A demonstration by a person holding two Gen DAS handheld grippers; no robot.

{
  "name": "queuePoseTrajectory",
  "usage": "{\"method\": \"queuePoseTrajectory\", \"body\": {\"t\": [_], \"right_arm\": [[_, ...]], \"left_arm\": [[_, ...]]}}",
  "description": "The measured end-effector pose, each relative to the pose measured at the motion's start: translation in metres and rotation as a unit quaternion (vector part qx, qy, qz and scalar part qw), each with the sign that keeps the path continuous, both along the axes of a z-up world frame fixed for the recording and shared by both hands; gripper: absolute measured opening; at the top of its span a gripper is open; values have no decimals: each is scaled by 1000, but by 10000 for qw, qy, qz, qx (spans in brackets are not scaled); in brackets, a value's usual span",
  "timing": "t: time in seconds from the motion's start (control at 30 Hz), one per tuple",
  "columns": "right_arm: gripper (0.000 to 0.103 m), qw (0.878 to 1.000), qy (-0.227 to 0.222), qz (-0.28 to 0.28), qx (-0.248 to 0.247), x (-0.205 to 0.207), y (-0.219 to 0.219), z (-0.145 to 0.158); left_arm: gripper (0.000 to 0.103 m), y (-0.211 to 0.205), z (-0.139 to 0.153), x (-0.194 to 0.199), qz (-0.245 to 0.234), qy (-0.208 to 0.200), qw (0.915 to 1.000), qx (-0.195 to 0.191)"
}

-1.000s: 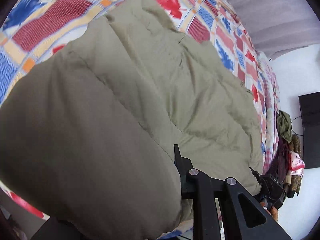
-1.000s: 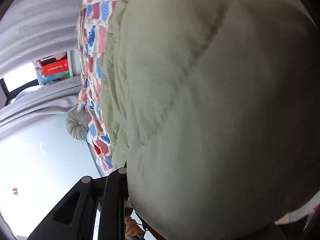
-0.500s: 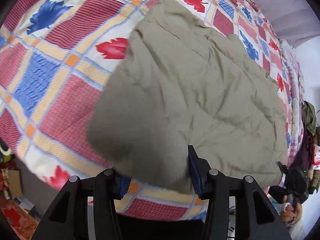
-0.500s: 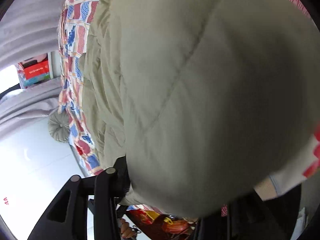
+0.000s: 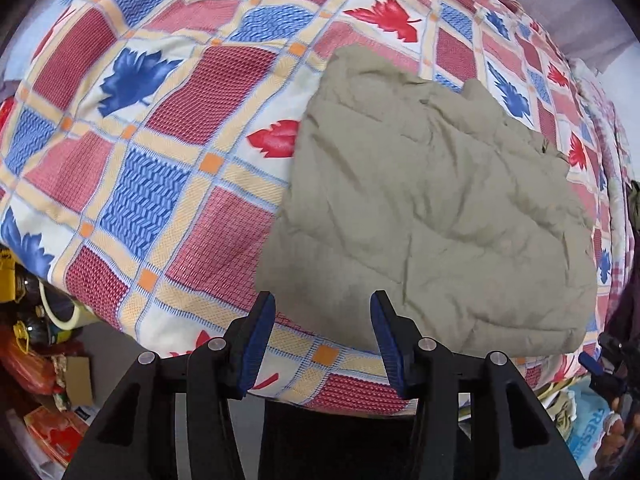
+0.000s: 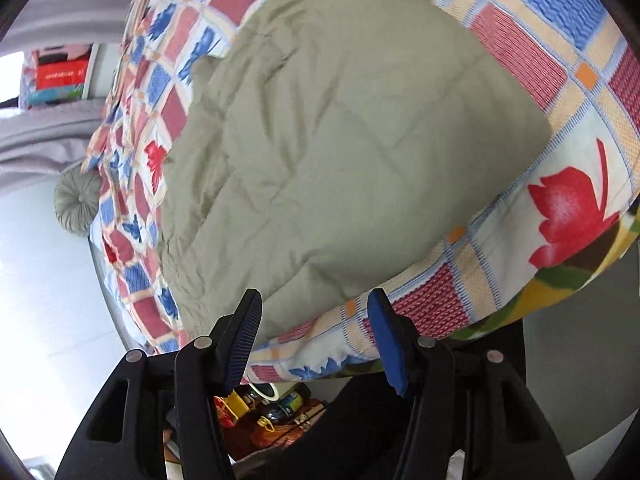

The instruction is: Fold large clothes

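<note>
An olive quilted padded garment (image 5: 432, 208) lies folded in a thick block near the front edge of a bed with a red, blue and cream leaf-patterned cover (image 5: 152, 168). My left gripper (image 5: 322, 316) hangs open above the garment's near left corner, with nothing pressed between its blue pads. In the right wrist view the same garment (image 6: 340, 140) fills the middle. My right gripper (image 6: 314, 316) hovers over its near edge, its jaws opening and free of the cloth. At the far right of the left wrist view the other gripper's blue tip (image 5: 590, 362) shows.
The patterned cover (image 6: 560, 208) hangs over the bed's front edge. Boxes, bags and bottles (image 5: 44, 360) crowd the floor at the lower left. A round grey cushion (image 6: 78, 200) sits by the bed's far end, with grey curtains (image 6: 60, 4) behind. Clothes hang at the right (image 5: 634, 208).
Both grippers have let go of the olive garment and risen away from it. It filled both views a second ago and now lies on the bed below them.
</note>
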State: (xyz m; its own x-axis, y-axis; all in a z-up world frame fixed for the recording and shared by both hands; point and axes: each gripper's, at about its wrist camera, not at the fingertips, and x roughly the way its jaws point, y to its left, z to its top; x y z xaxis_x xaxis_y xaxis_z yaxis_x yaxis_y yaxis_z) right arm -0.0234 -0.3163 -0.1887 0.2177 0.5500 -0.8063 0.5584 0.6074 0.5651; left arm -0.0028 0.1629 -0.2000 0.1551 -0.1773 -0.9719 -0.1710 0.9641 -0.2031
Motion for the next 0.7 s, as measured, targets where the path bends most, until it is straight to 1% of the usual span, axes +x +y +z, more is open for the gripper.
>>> {"method": "queuePoseTrajectory", "body": {"t": [0.03, 0.1, 0.13, 0.23, 0.27, 0.3, 0.33, 0.37, 0.4, 0.43, 0.7], "right_arm": [[59, 9999, -38, 124, -50, -27, -20, -5], [60, 9988, -105, 414, -235, -13, 2, 4], [63, 9977, -139, 561, -340, -3, 20, 7], [65, 9941, -175, 910, -560, 10, 43, 15], [65, 9931, -170, 990, -608, 14, 51, 15], [65, 9921, -159, 1060, -648, 18, 58, 16], [67, 9914, -149, 1112, -676, 22, 63, 16], [69, 9903, -141, 1185, -707, 25, 69, 15], [74, 9895, -146, 1238, -728, 27, 74, 16], [75, 9886, -151, 1294, -759, 29, 79, 16], [75, 9825, -105, 1604, -942, 40, 101, 7]], "left_arm": [[51, -3, 2, 2, -52, 1, 10000, -18], [51, -11, 6, 6, -159, -9, 9999, -15], [51, -18, 7, 9, -204, -11, 9998, 2], [52, -31, 8, 15, -369, -11, 9993, 12], [55, -34, 8, 17, -443, 3, 9990, -5], [83, -36, 8, 18, -500, 5, 9987, -30], [103, -38, 10, 19, -515, -51, 9987, -41], [103, -38, 12, 20, -509, -158, 9986, -26], [103, -39, 14, 21, -543, -203, 9983, -30], [103, -41, 12, 22, -589, -173, 9981, -35], [103, -39, 4, 31, -502, -202, 9985, 48]]}}
